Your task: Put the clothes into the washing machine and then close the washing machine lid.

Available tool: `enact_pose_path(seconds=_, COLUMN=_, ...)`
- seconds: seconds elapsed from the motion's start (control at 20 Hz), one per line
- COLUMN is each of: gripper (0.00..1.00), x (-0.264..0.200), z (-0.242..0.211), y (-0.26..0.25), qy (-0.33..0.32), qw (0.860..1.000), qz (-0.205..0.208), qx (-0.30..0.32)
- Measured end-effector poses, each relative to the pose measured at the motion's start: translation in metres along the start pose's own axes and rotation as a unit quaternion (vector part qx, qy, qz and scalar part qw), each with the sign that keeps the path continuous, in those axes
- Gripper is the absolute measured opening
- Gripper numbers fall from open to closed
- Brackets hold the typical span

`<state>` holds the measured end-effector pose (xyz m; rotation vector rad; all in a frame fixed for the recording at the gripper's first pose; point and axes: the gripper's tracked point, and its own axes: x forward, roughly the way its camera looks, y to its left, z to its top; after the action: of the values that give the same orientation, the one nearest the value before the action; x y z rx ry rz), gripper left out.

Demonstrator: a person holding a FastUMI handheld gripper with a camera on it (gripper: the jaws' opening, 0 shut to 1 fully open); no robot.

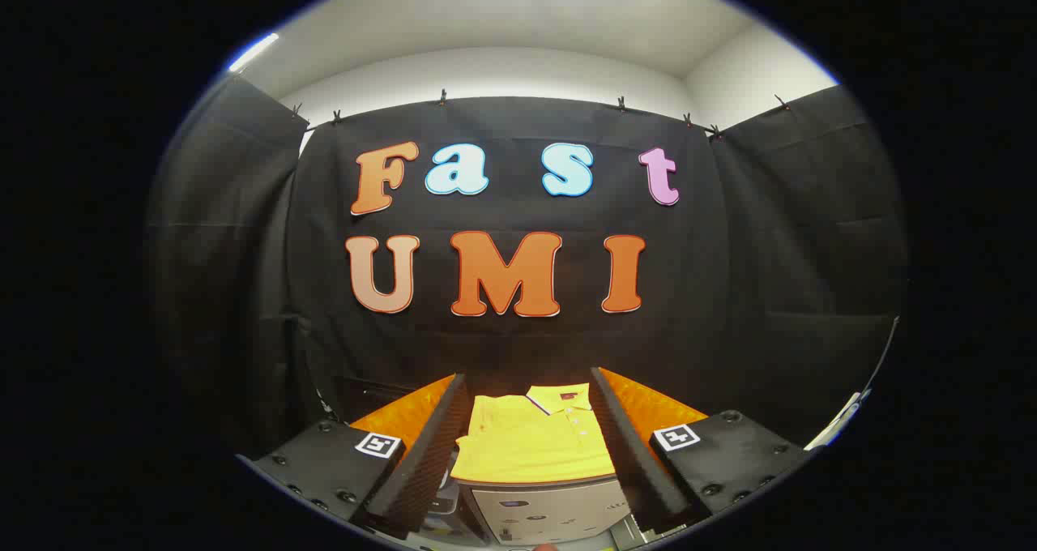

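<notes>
Gripper [528,446] wide open, folded yellow shirt [531,437] ahead between its fingers, seemingly atop the washing machine [543,514]

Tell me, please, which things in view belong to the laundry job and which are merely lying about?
Belonging to the job:
- yellow polo shirt, folded, seen between the open fingers
- washing machine, the pale appliance under the shirt
- gripper, holding nothing

Lying about:
- orange surface behind the shirt

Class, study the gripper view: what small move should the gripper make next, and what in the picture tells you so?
Probably ease forward and down toward the yellow shirt. The gripper is open and holds nothing; the shirt lies folded between and just beyond its fingers, apparently on top of the washing machine, not yet grasped.
</notes>
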<state>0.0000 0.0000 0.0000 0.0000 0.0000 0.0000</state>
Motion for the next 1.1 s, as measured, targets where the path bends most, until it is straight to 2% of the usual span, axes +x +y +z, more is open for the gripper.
enact_pose_path(seconds=1.1, gripper=0.98, x=0.013, z=-0.004, y=-0.012, qy=0.009, qw=1.000, qz=0.004, qx=-0.003)
